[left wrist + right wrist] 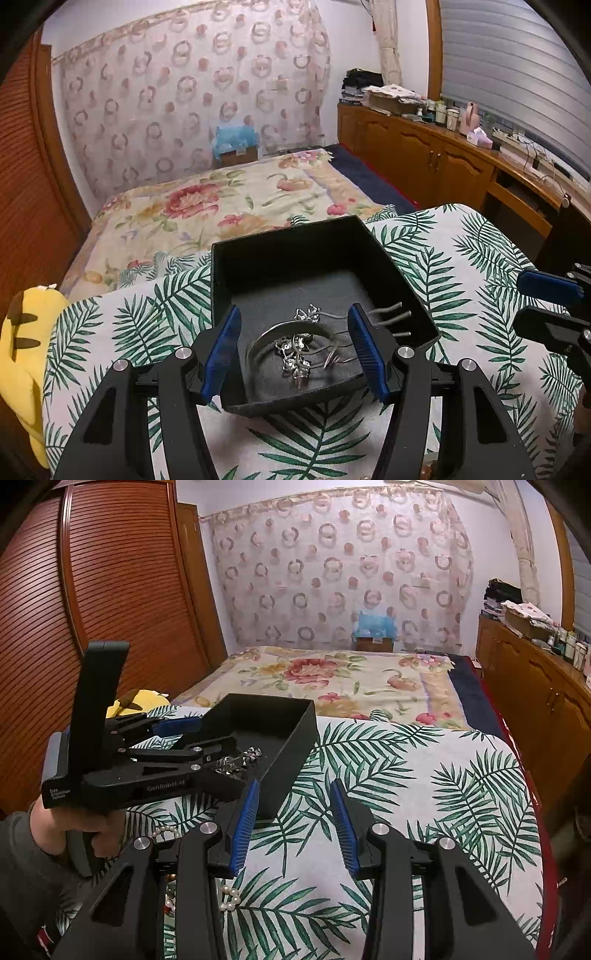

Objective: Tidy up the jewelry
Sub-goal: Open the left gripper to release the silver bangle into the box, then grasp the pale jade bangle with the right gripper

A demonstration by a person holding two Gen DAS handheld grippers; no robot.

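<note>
A black open box (288,236) stands on a leaf-print cloth (461,258). Inside lie silver jewelry pieces (297,354): a bangle, sparkly pieces and a pronged hair comb (391,317). My left gripper (293,349) is open, its blue pads either side of the jewelry over the box's near edge. In the right wrist view the box (291,738) sits left of centre with the left gripper (199,746) reaching into it. My right gripper (293,825) is open and empty above the cloth beside the box. Pearl strands (231,897) lie on the cloth below it.
A yellow plush toy (26,350) lies at the cloth's left edge. A bed with a floral cover (221,206) is behind. Wooden cabinets (436,155) with clutter line the right wall. A slatted wooden wardrobe (92,590) stands on the left.
</note>
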